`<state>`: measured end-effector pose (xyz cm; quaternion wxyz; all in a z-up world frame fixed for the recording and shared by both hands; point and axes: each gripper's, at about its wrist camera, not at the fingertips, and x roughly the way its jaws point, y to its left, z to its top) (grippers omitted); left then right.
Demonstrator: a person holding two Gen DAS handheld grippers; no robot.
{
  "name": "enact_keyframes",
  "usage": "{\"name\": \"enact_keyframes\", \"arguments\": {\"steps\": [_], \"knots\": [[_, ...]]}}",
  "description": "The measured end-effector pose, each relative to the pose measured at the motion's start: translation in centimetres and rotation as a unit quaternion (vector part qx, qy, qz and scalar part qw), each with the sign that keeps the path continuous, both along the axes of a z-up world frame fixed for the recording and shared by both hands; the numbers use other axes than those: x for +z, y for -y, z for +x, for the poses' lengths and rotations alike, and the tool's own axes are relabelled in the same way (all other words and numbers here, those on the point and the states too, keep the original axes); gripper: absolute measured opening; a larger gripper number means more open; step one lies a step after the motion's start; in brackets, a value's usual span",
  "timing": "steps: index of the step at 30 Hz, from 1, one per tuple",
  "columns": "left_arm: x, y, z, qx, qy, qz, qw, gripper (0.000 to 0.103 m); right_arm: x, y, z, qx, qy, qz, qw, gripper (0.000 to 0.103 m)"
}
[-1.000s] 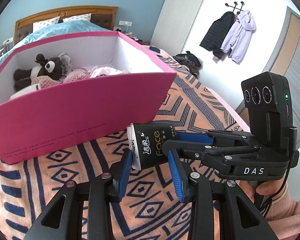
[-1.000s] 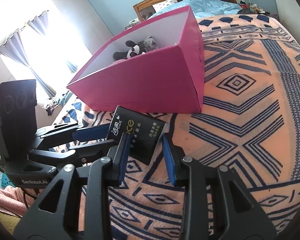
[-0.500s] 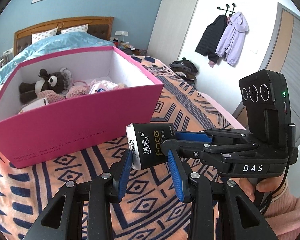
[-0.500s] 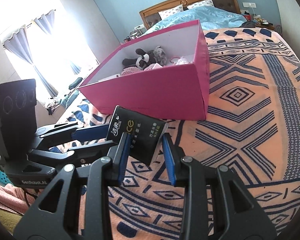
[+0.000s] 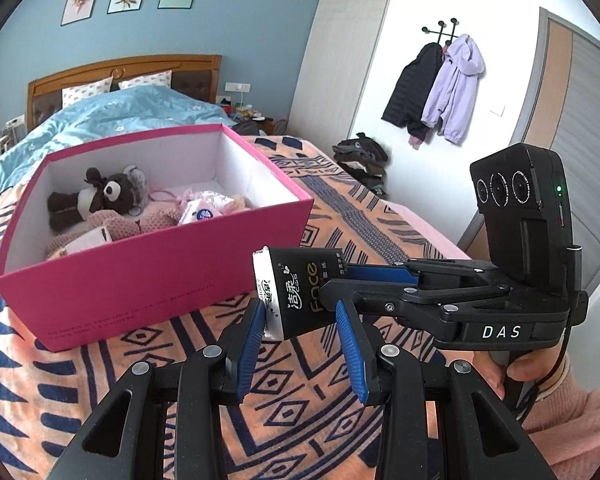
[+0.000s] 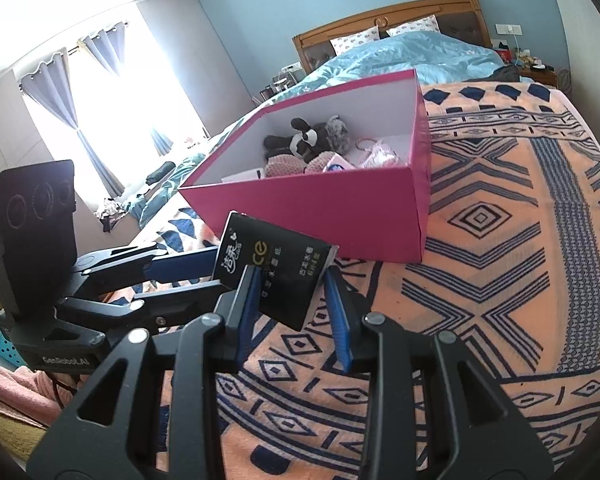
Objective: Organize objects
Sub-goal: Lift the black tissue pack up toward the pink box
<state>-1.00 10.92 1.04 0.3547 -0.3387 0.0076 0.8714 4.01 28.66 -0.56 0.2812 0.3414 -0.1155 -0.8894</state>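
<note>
Both your tongs, left tongs (image 5: 300, 340) and right tongs (image 6: 292, 304), squeeze one black tissue pack (image 5: 300, 292). Pull apart and it tears or drops before the pink box (image 5: 140, 272).

A home bedroom: a wooden headboard (image 5: 124, 70) and pillows (image 5: 86, 90) at upper left, a patterned bedspread (image 6: 500, 240), jackets (image 5: 436, 92) hanging on wall hooks, curtained window (image 6: 100, 120).

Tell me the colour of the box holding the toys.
Pink outside, white inside box; clearest in left wrist view.

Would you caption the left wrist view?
Both grippers, left gripper and right gripper, hold a black tissue pack near the pink box.
</note>
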Motion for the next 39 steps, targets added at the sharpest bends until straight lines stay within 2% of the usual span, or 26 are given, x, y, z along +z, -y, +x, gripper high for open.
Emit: {"name": "enact_keyframes", "arguments": {"steps": [20,39], "knots": [[1.6,0.8,0.3,0.002,-0.028,0.012,0.9995,0.038,2.1,0.5,0.3,0.006,-0.031,0.001,0.999,0.036],[2.2,0.9,0.1,0.007,-0.036,0.014,0.9992,0.038,3.3,0.8,0.2,0.011,-0.049,0.007,0.999,0.037]]}}
